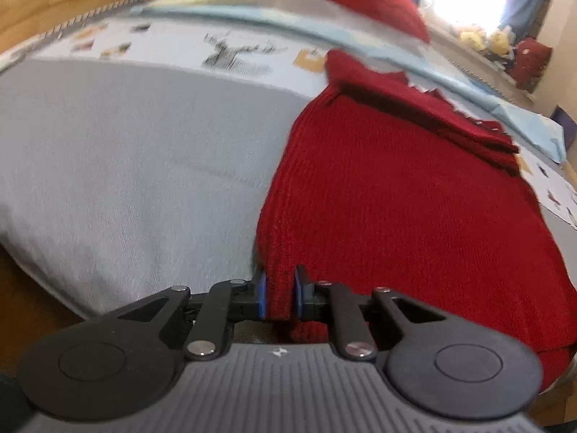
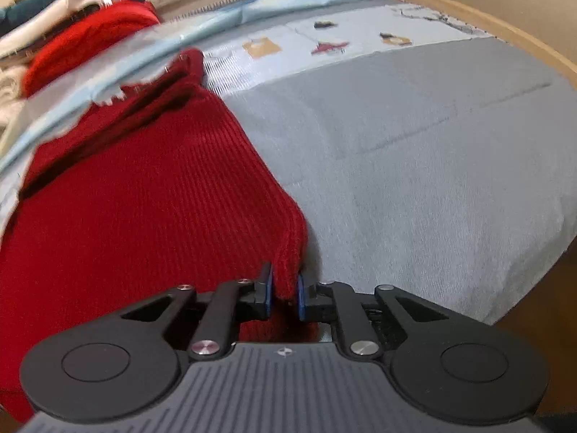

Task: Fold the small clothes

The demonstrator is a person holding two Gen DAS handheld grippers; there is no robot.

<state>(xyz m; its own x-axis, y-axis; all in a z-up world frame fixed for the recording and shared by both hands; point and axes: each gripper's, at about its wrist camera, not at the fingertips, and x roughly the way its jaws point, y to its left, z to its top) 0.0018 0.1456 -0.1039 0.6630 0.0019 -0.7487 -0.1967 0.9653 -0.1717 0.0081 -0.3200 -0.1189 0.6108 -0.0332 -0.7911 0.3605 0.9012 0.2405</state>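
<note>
Covering most of both views is a big bed [image 1: 126, 180] with a soft grey sheet. Along its far side runs a pale blue cover [image 2: 324, 32] with little pictures on it, one of them a deer. A wooden bed edge [image 2: 487, 21] curves round the far corner in the right wrist view.

On the grey sheet lies the red knitted sweater [image 1: 396, 198]. It is spread out quite flat, with ribbed lines running down it. Its top end, near the blue cover, is bunched into darker folds. In the left wrist view the sweater fills the right half of the bed; in the right wrist view it fills the left half [image 2: 126, 198]. The near edge of it comes right up to both tools.

Behind the sweater, past the blue cover, sits a pile of other clothes [image 2: 72, 18]. There is another red knit in it, some cream ones and a dark one. It is blurry, so the pieces are hard to tell apart.

The left gripper [image 1: 280, 296] has its jaws pressed nearly together, pinching the sweater's near corner by its left edge. A strip of red knit sits between the blue pads [image 1: 262, 296].

The right gripper [image 2: 284, 296] has its jaws pinching the other near corner, by the sweater's right edge, with red knit bunched between its blue pads [image 2: 268, 294].
</note>
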